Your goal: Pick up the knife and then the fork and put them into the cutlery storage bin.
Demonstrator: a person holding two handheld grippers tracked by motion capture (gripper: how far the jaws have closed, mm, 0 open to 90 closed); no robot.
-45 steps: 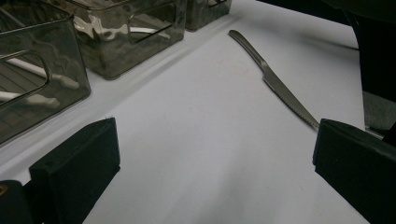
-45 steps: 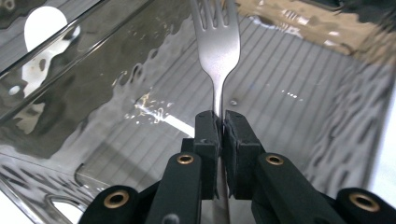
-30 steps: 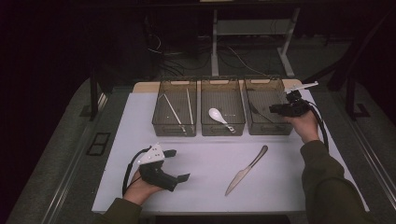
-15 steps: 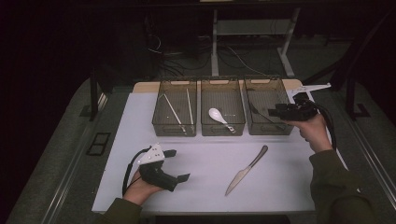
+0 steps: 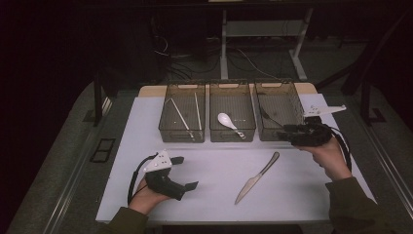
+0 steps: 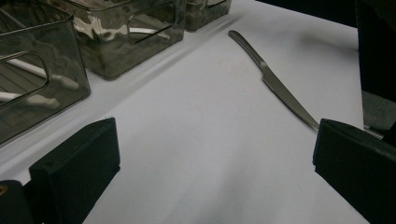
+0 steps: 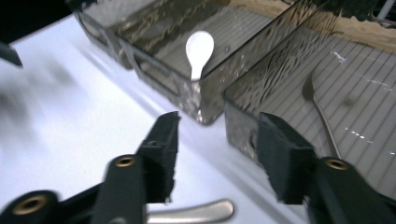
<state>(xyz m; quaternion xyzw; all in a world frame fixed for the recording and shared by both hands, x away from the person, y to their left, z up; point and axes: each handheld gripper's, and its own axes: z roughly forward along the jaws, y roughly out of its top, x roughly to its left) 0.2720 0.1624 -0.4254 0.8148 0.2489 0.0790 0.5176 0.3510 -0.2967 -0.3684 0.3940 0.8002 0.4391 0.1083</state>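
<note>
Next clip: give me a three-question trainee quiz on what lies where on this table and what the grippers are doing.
1. True or false: the silver metal table knife lies inside one of the bins.
2. Which smoked clear plastic bin holds the white ceramic spoon: A left, B middle, C right?
3. Fill in: the right gripper hovers with its jaws ____, nothing between them.

Key
1. False: it lies on the white table mat, in front of the bins.
2. B, the middle bin.
3. Open; they have just been opening, beside the right bin holding a dark metal utensil.
</note>
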